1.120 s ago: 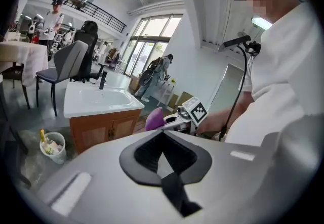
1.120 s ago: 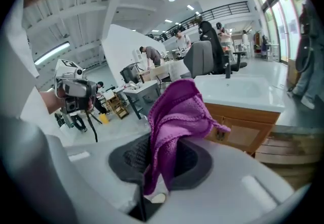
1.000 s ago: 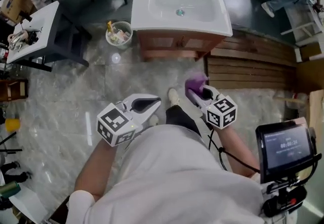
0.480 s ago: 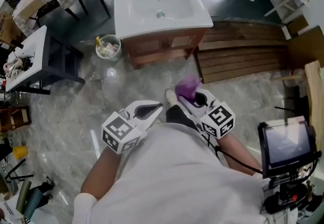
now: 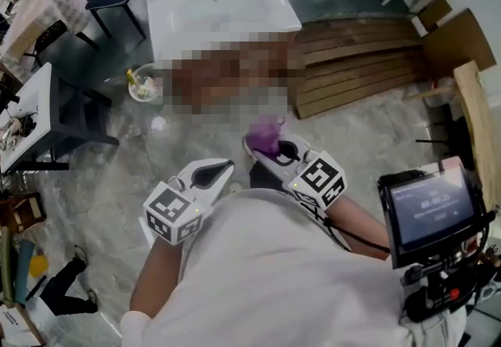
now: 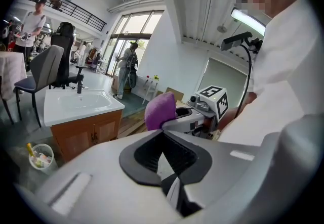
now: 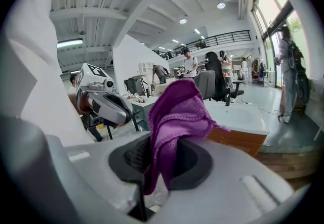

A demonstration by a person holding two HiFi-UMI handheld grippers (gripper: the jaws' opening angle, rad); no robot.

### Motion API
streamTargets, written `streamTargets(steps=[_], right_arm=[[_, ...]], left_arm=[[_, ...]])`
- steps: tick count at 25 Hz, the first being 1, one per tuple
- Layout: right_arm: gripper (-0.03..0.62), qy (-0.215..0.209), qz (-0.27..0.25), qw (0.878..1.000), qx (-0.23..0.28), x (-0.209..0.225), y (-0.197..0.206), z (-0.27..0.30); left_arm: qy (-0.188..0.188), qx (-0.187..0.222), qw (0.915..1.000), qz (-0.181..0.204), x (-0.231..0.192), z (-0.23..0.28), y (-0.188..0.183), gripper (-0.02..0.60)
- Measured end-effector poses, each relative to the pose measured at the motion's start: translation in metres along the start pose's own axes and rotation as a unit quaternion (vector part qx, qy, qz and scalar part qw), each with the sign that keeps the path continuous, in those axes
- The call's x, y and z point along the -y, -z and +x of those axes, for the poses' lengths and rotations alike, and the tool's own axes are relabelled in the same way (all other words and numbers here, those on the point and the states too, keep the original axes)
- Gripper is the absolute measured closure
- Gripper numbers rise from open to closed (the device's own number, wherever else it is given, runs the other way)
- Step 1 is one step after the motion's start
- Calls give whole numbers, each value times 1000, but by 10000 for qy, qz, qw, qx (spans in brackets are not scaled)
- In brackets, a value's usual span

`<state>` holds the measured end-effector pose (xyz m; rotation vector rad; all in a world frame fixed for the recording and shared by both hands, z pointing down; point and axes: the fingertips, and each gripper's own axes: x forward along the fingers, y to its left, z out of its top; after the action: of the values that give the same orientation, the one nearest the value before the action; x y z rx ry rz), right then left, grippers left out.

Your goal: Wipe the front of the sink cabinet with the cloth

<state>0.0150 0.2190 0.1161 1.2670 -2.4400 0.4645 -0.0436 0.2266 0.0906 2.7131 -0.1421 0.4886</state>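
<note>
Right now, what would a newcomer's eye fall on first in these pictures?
The purple cloth stands out first, bright against the pale surroundings, bunched up and pinched in the right tongs. Next comes the white sink on its wooden cabinet, straight ahead and well apart from the cloth, so no wiping has begun. The left tongs are shut on nothing.
</note>
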Motion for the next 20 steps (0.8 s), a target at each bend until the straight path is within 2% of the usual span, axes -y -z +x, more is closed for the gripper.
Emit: streamTargets(steps=[9,20], right_arm=[[513,-244,-250,9994,-72,-20,-5,8],[513,-225,-384,9990,-74,-25,-9,10]], left_arm=[[-191,52,9997,-156,-2,-12,11,575],[-111,37,9999,-82,-4,-12,13,575]])
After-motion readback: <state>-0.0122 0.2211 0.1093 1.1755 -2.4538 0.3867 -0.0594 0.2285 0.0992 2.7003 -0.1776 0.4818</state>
